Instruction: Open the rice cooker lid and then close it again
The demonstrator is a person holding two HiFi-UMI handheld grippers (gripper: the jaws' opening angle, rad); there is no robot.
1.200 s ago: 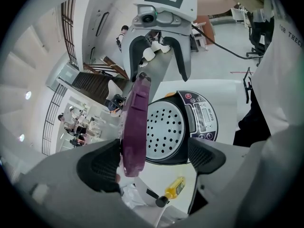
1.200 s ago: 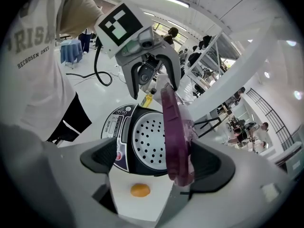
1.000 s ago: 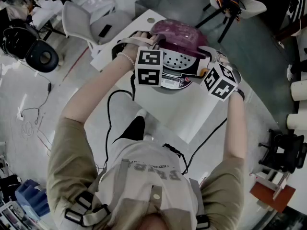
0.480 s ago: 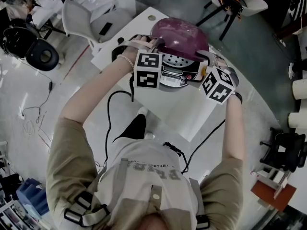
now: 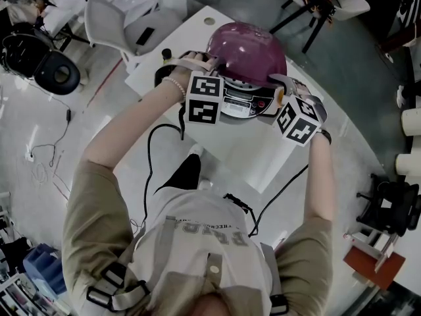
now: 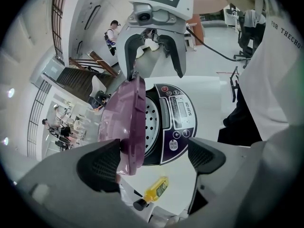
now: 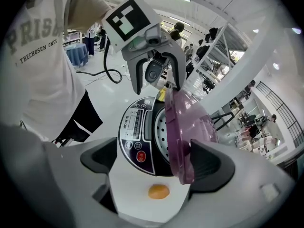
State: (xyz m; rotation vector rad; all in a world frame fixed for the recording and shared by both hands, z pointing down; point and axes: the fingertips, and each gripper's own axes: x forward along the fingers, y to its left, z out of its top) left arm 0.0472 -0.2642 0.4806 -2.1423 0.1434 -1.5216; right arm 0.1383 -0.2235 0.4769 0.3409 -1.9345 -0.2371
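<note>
The rice cooker (image 5: 240,101) stands on the white table (image 5: 263,157), with its purple lid (image 5: 248,50) partly raised and tilted over the perforated inner plate. My left gripper (image 5: 212,68) is at the cooker's left side and my right gripper (image 5: 279,85) at its right, both open. In the left gripper view the lid (image 6: 124,122) lies against one finger (image 6: 102,163) of my left gripper (image 6: 152,153), with the control panel (image 6: 178,120) between the jaws. In the right gripper view the lid (image 7: 187,127) rests by one finger (image 7: 206,163) of my right gripper (image 7: 154,160).
A small yellow bottle (image 6: 154,190) lies on the table to the left of the cooker. An orange round object (image 7: 158,191) lies to its right. Chairs (image 5: 122,28) stand beyond the table's far left corner. Cables (image 5: 154,157) hang down at the table's near edge.
The purple lid has swung down over the cooker, hiding most of the perforated plate. Both grippers followed it, closing in a little on the cooker's sides.
</note>
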